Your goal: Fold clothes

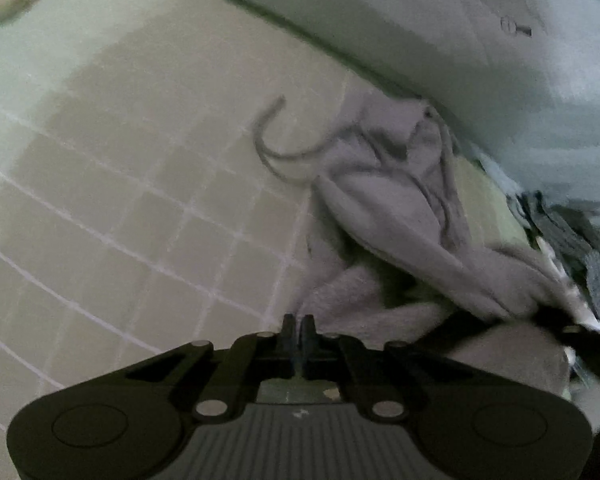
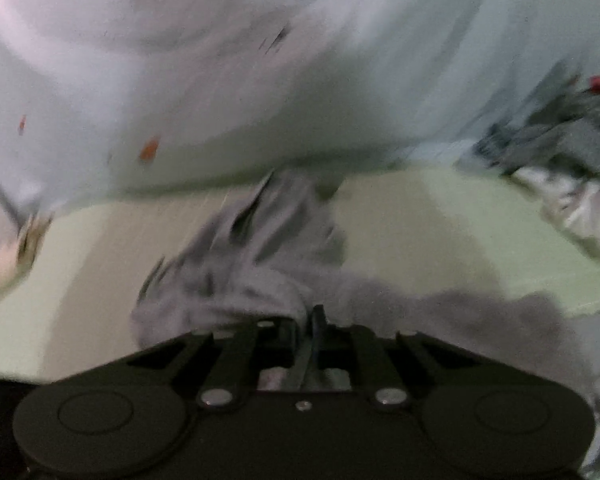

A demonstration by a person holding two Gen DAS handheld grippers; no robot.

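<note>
A light grey garment with a drawstring (image 1: 384,208) lies crumpled on the pale green checked sheet (image 1: 140,208). My left gripper (image 1: 298,322) has its fingers closed together at the garment's near left edge; no cloth shows between them. My right gripper (image 2: 306,320) is shut on a fold of the same grey garment (image 2: 260,248), which bunches up just ahead of its fingertips. The right wrist view is motion-blurred.
A pale blanket with carrot prints (image 1: 440,28) rises along the far side, also in the right wrist view (image 2: 260,80). A pile of dark grey, white and red clothes (image 1: 580,256) lies at the right, and shows in the right view (image 2: 572,160).
</note>
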